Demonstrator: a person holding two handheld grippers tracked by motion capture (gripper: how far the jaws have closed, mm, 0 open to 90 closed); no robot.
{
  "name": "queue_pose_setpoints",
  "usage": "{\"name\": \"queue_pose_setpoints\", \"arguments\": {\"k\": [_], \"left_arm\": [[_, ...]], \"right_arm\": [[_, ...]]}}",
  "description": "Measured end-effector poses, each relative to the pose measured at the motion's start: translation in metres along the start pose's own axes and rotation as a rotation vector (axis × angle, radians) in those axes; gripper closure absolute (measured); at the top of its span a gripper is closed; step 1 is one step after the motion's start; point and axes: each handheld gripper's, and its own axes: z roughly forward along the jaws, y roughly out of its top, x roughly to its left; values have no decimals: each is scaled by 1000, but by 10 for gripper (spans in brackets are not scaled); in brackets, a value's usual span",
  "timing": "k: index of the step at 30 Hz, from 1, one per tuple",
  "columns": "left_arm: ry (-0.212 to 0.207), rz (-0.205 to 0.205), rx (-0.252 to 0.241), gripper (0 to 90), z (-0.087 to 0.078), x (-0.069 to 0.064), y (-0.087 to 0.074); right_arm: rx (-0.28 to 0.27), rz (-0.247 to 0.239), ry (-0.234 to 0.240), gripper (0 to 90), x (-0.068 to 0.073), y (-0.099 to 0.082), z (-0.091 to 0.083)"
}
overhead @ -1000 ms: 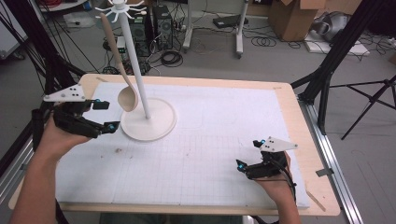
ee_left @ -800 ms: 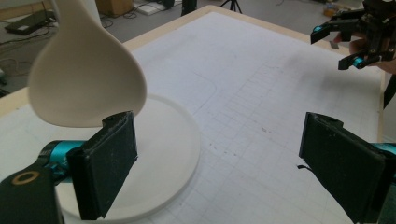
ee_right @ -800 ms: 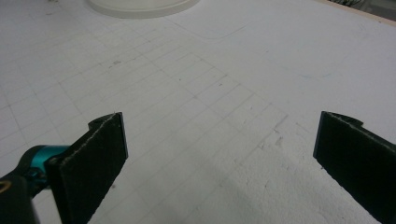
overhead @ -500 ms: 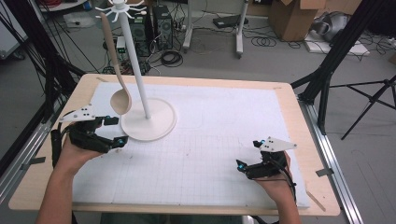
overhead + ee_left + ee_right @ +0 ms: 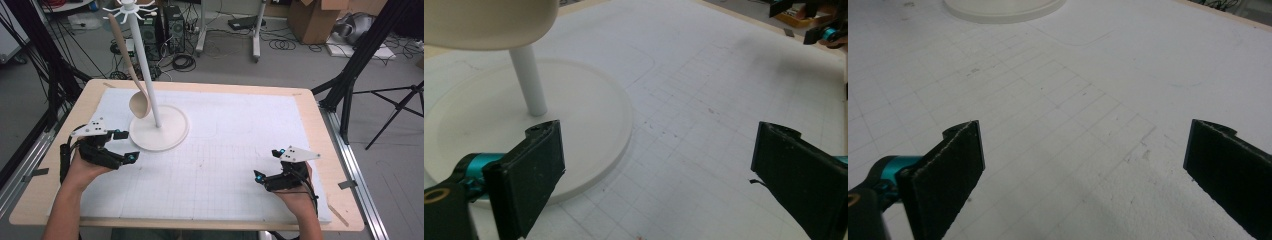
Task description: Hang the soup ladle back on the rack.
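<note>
A white stand with a round base [image 5: 170,135] and a tall pole [image 5: 145,70] rises at the mat's back left. From a hook at its top hangs a wooden spoon [image 5: 140,104], its bowl low beside the pole. My left gripper [image 5: 127,146] is open just in front and left of the base, holding nothing. In the left gripper view the base [image 5: 584,105], pole [image 5: 529,82] and spoon bowl [image 5: 489,22] lie ahead of the left gripper [image 5: 659,170]. My right gripper [image 5: 266,164] is open over the mat's front right. Only bare mat lies between the right gripper's [image 5: 1083,170] jaws.
A white gridded mat [image 5: 240,130] covers most of the wooden table [image 5: 330,130]. Black tripod legs stand off the table's left and right sides, with cables and boxes on the floor behind. The stand's base edge [image 5: 1003,10] shows at the top of the right gripper view.
My left gripper has drawn back from beside the spoon bowl toward the front of the table and sits lower. The spoon and the right gripper have stayed put.
</note>
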Motion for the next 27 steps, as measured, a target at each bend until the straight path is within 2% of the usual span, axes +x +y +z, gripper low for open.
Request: {"name": "queue_pose_setpoints", "arguments": {"k": [12,27], "left_arm": [[24,-6,-19,61,-11,6,-4],[28,-11,-12,61,-11,7,-6]], "right_arm": [[-6,0,-6,16,0,2,-1],[-8,-1,-6,16,-1,2,-1]]}}
